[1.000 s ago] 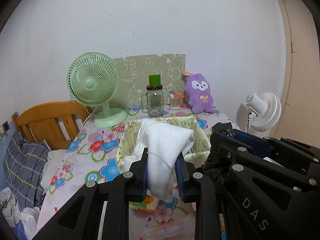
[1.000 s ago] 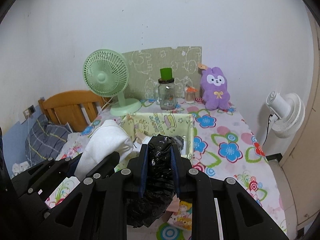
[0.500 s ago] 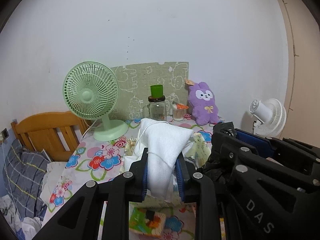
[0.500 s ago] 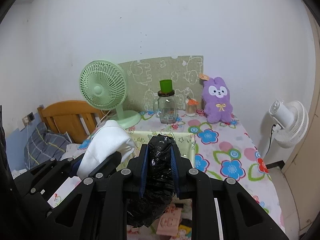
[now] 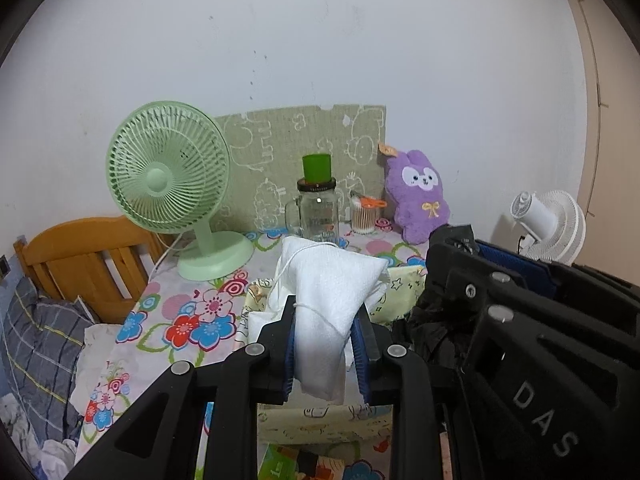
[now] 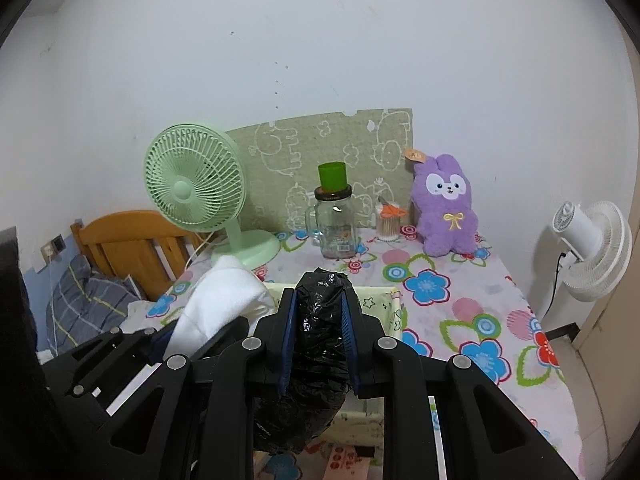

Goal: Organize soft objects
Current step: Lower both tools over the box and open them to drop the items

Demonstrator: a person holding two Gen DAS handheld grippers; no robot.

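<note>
Floral-clothed table against white wall: left gripper clamps a white cloth bundle, right gripper pinches a crumpled black bag, both poised side by side over the yellow fabric bin at 12 o'clock, likely for dropping in.

I count two fans: one green desk fan at the table's back left corner and one white fan past its right edge. Along the back edge I see one glass jar, one purple plush rabbit and one cup of cotton swabs. There are two soft bundles, one white and one black, and one yellow fabric box.
</note>
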